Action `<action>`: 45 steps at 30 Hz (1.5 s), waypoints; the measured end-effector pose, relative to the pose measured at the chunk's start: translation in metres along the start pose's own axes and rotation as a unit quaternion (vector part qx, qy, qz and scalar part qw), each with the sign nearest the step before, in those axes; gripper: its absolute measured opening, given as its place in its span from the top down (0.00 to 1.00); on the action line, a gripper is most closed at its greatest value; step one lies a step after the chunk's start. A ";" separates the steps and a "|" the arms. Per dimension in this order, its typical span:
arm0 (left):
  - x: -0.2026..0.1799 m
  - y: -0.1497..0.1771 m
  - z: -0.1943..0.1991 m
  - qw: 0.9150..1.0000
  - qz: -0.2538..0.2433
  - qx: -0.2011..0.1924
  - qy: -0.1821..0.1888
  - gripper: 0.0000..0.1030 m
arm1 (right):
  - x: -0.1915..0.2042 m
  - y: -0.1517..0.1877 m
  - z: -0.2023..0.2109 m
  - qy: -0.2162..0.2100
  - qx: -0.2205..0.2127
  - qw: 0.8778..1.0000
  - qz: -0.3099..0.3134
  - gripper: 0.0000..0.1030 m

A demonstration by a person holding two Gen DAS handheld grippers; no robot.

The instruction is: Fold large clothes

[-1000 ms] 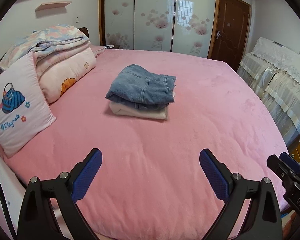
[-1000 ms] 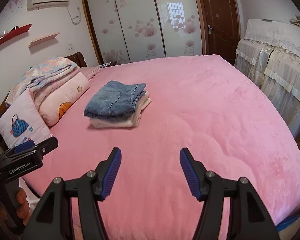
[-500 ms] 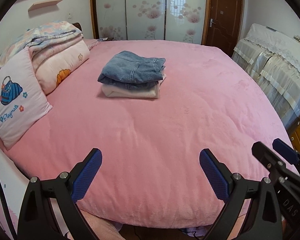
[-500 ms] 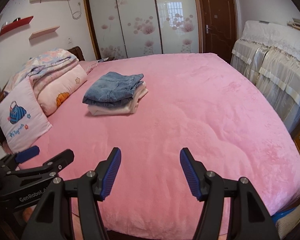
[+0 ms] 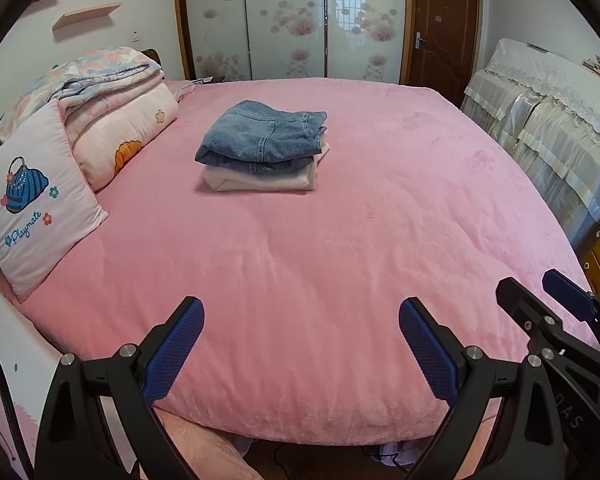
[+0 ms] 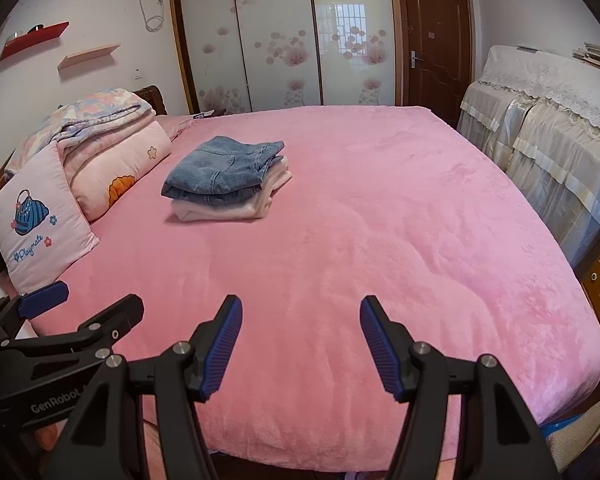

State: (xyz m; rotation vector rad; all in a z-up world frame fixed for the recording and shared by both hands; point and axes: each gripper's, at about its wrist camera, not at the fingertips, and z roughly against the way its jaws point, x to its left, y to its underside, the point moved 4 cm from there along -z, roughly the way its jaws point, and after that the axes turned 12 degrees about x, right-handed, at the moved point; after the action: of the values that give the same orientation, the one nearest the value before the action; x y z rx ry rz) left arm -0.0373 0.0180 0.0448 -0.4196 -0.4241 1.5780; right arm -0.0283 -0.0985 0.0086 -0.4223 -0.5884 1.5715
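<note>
Bare pink bed (image 5: 300, 280) around folded clothes (image 5: 262, 146).

pillow (image 5: 36, 200): "Playmate" in blue script, under a handbag picture, at 9 o'clock
left gripper (image 6: 52, 376) body: "GenRobot", cut off, at 8 o'clock
right gripper (image 5: 568, 344) body: "DAS", partly hidden, at 4 o'clock

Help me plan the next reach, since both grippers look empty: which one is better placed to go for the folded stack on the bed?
Probably left. Both the left gripper and right gripper are open and off the near bed edge, but the folded stack lies nearer straight ahead of the left one.
</note>
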 end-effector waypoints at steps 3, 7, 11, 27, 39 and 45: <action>-0.001 0.002 0.002 1.000 -0.003 -0.002 0.000 0.05 | -0.002 0.001 -0.001 0.008 0.004 1.000 0.001 0.40; -0.002 0.003 0.002 1.000 -0.004 -0.002 0.004 0.05 | -0.003 0.003 0.000 0.010 0.005 1.000 -0.003 0.40; -0.003 0.003 0.002 1.000 -0.004 0.000 0.006 0.05 | -0.004 0.004 0.002 0.015 0.003 1.000 -0.003 0.40; -0.008 0.007 0.001 1.000 -0.001 0.007 0.005 0.05 | -0.005 0.007 0.003 0.020 0.004 1.000 -0.004 0.40; -0.007 0.008 0.000 1.000 0.003 0.015 0.010 0.05 | -0.007 0.008 0.003 0.024 0.003 1.000 -0.004 0.40; -0.009 0.007 -0.004 1.000 0.002 0.019 0.011 0.05 | -0.011 0.010 0.003 0.025 0.004 1.000 -0.005 0.40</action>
State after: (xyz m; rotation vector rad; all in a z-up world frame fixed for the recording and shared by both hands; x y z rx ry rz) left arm -0.0405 0.0084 0.0376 -0.4077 -0.3762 1.5814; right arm -0.0368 -0.1099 0.0040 -0.4503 -0.5456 1.5490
